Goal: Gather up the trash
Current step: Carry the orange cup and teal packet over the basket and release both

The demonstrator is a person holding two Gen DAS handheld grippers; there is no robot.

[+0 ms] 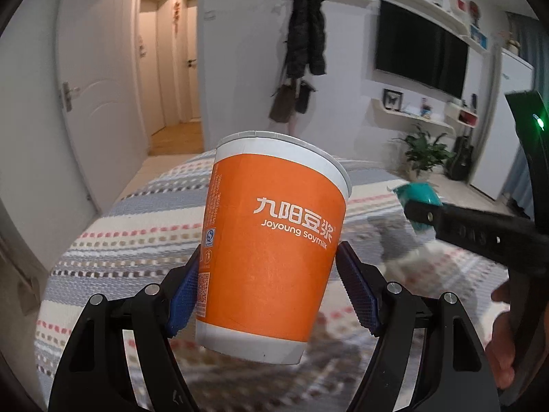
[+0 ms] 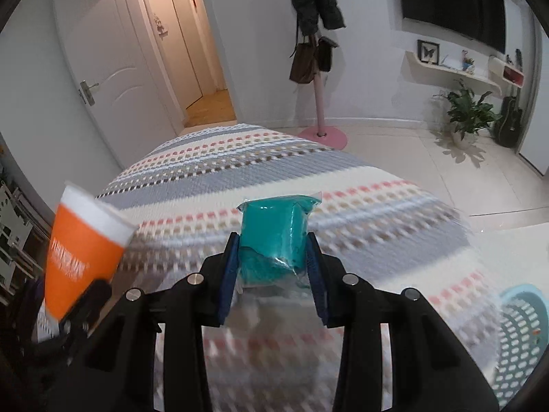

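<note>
My left gripper [image 1: 267,292] is shut on an orange and white paper cup [image 1: 274,240] marked "Joyoung soymilk". It holds the cup upright, tilted slightly, above the striped bed [image 1: 137,240]. The cup also shows at the left of the right wrist view [image 2: 82,254]. My right gripper [image 2: 272,271] is shut on a teal object wrapped in clear plastic [image 2: 274,237], held above the bed. That teal object and the right gripper's arm show at the right of the left wrist view [image 1: 418,202].
A teal perforated basket [image 2: 521,326] stands low at the right beside the bed. A pink coat stand [image 2: 320,110] with a dark coat and bags, a potted plant [image 2: 470,113], a guitar and a wall TV are beyond the bed.
</note>
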